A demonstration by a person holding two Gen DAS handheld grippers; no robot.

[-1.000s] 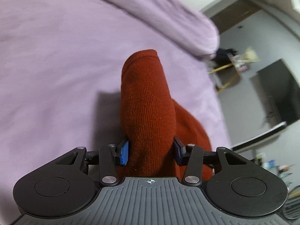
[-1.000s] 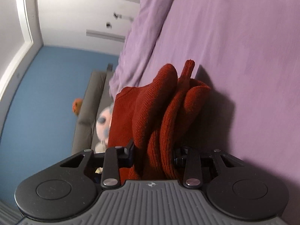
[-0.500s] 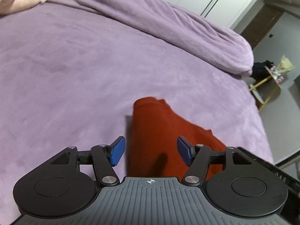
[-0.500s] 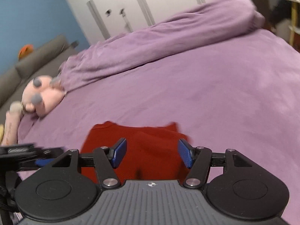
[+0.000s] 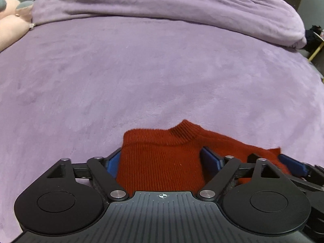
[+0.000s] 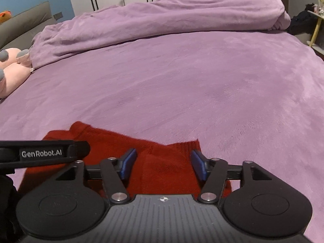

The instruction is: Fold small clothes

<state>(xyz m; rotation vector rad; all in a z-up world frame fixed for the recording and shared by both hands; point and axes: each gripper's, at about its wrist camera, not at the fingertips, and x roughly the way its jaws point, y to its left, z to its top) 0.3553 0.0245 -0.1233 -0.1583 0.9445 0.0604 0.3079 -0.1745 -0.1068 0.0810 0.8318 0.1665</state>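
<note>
Both claws hang spread wide, gripping nothing — red sweater [image 5: 162, 162] lies flat on the purple bed [image 5: 141, 70] right under the left gripper [image 5: 164, 163] and right gripper [image 6: 164, 165]. Plush fabric though — a shallow pinch could drag the bedcover up too.

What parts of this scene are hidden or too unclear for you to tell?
- Sweater: its near part is hidden in both views, behind each claw's body.
- Left claw: whether its pads touch the sweater can't be told.
- Right claw: likewise.
- Plush toy: cut off by the left edge in both views.
- Clutter at the right edge, right view: too small to identify.
</note>
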